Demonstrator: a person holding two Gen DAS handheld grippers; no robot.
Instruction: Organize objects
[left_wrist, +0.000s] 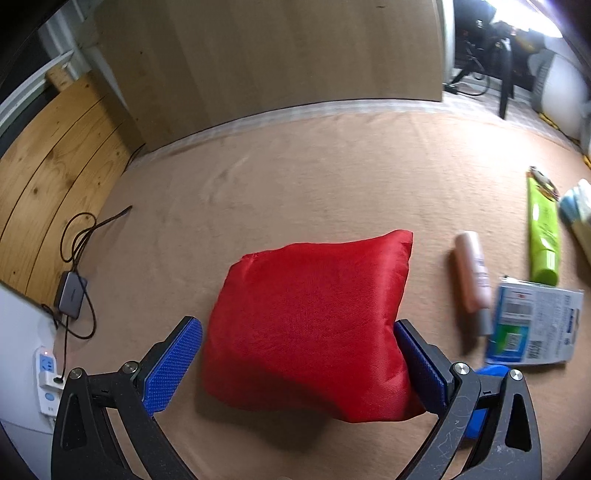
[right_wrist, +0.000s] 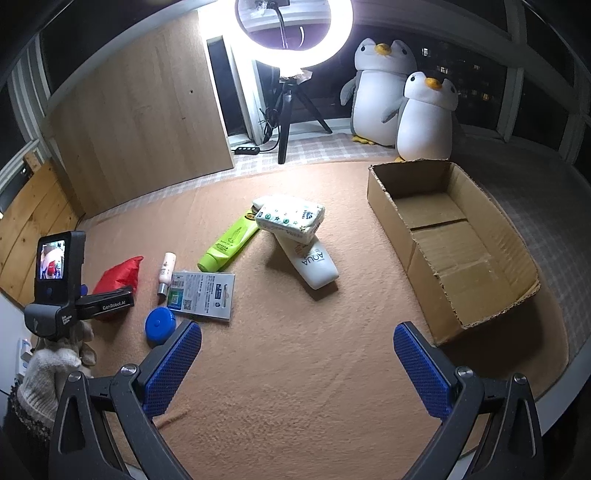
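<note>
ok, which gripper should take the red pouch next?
Left. The left gripper already straddles the red pouch, fingers open on either side. The right gripper hangs open over bare mat, nearer the cardboard box.

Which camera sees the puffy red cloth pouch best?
The left wrist view: the puffy red cloth pouch fills the middle, between the left gripper fingers, its weave plain to see. The right wrist view shows only a small red corner far left, partly behind the left gripper's black body.

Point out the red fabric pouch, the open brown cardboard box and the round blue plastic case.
Red fabric pouch (left_wrist: 310, 325): left wrist view, middle of its face.
Open brown cardboard box (right_wrist: 397, 225): right wrist view, left wall.
Round blue plastic case (right_wrist: 158, 325): right wrist view, lid centre.
</note>
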